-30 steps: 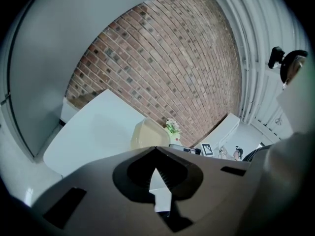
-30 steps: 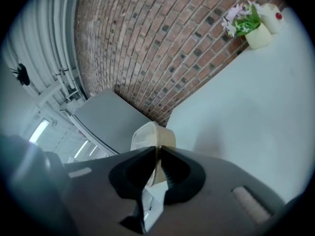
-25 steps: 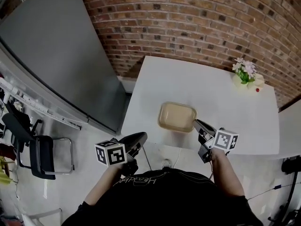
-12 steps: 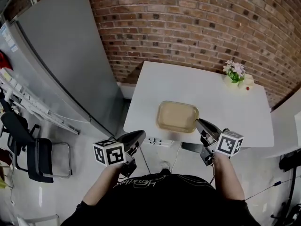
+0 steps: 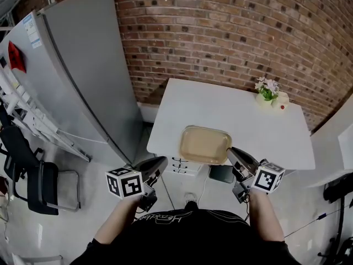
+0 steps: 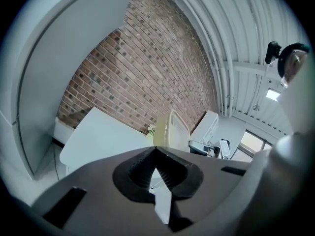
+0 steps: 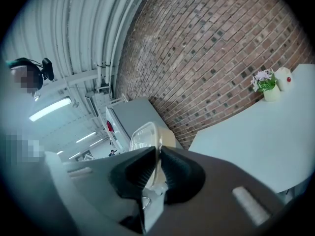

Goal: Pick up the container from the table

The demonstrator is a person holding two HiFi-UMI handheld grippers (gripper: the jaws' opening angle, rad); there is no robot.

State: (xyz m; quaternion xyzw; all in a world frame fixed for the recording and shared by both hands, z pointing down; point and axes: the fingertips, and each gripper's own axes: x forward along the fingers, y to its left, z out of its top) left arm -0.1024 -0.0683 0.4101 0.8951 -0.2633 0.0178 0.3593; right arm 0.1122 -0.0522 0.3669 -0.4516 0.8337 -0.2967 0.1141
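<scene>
A beige rectangular container (image 5: 203, 144) hangs in the air over the near edge of the white table (image 5: 220, 106). My right gripper (image 5: 231, 151) is shut on the rim at its near right corner. In the right gripper view the two dark pads pinch the thin rim (image 7: 158, 154), and the container (image 7: 146, 134) stands up beyond them. My left gripper (image 5: 160, 164) floats at the lower left, apart from the container, shut and holding nothing. In the left gripper view its tips (image 6: 155, 149) meet, and the container (image 6: 173, 131) shows edge-on ahead.
A small pot of flowers (image 5: 267, 91) and a white object with a red dot (image 5: 281, 100) stand at the table's far right. A tall grey cabinet (image 5: 83, 65) is on the left, a brick wall (image 5: 231, 32) behind. A black chair (image 5: 39, 185) stands at the lower left.
The container has come up off the table and toward me in the right gripper. Both grippers have risen, and the left one has stayed shut and empty.
</scene>
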